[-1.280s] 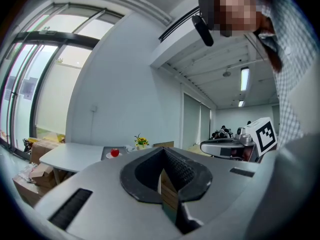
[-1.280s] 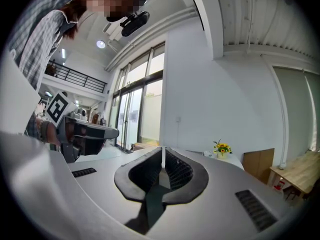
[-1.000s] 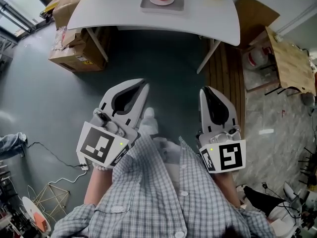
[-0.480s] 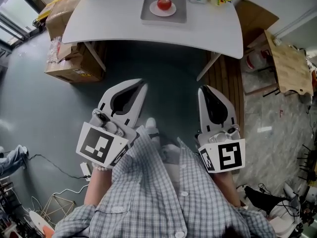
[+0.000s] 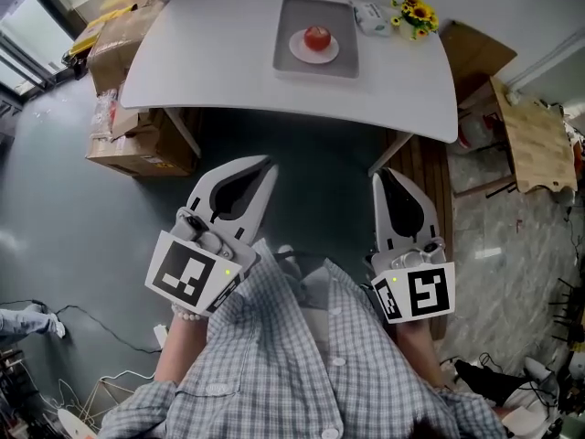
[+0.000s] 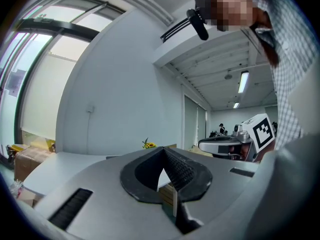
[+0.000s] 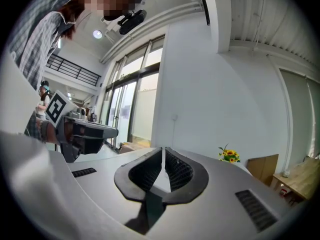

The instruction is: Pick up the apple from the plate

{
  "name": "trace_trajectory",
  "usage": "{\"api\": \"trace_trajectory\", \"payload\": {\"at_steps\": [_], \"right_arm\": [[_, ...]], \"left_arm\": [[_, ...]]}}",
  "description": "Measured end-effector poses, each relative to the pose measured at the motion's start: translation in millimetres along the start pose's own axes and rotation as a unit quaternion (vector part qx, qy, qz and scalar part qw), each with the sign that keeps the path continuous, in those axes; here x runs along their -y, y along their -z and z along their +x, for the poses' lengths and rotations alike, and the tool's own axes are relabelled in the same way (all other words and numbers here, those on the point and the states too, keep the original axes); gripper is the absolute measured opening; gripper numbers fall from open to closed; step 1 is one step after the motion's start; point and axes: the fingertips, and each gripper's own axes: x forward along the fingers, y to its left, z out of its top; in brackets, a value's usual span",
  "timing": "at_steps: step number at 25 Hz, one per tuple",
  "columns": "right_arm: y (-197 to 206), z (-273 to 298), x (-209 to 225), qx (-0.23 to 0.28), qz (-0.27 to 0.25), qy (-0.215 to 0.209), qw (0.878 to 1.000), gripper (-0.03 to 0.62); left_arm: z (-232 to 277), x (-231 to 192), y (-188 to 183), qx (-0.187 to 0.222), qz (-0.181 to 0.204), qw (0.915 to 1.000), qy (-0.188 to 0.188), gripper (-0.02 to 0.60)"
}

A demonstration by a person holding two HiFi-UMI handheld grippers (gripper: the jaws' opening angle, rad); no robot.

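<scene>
Apple on plate, untouched.
L gripper & R gripper: fingers clenched together, nothing btwn them, held near person's chest, well apart from tabletop.

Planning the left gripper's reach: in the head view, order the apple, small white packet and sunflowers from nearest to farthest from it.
1. Apple, on the plate in the tray, ahead and slightly right of the left gripper.
2. Small white packet, beside the tray's far right corner.
3. Sunflowers, at the table's far right corner.
</scene>
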Motion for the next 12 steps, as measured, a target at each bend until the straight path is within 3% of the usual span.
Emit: {"api": "trace_trajectory", "payload": {"at_steps": [12], "right_arm": [[-6,24,10,-0.004,-0.015,0.01,1.0,0.032]], "left_arm": [[9,-23,2,0.006,-0.01,0.9999,0.002,0.009]]}}
